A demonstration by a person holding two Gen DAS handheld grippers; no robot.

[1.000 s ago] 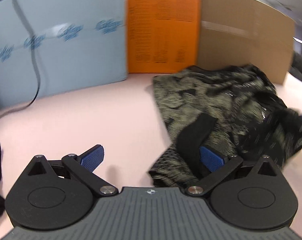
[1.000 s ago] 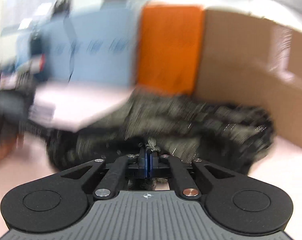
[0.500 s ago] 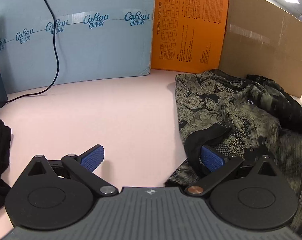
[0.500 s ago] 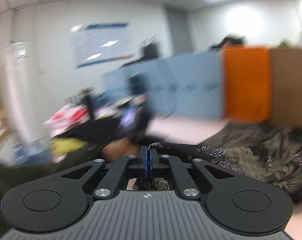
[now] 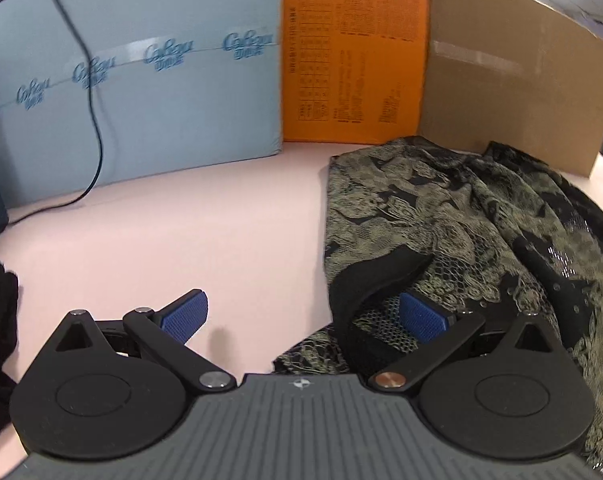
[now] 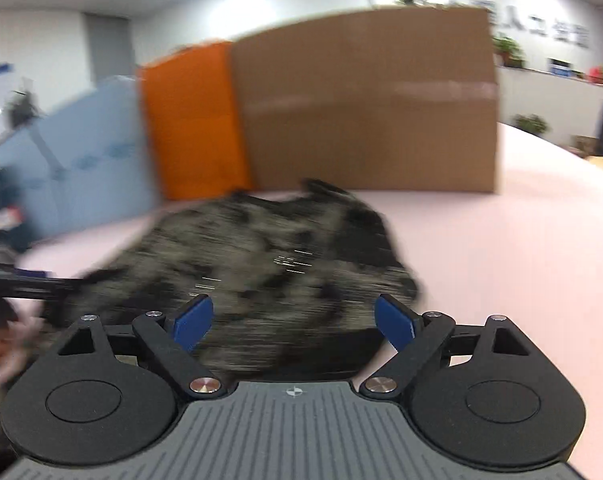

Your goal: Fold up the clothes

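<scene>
- Blue-padded, our right gripper (image 6: 293, 322) now stands spread and empty — half a second ago it was pinched shut on the cloth.
- Our left gripper (image 5: 303, 316) is likewise released, one pad (image 5: 421, 317) tucked under a black hem.
- Freed, the black-and-olive lace garment (image 5: 441, 216) lies rumpled on the pink table (image 5: 181, 232) — one drag done, we judge; folding remains.

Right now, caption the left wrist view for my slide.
Open left gripper straddles the patterned garment's black-trimmed edge on a pink table.
</scene>
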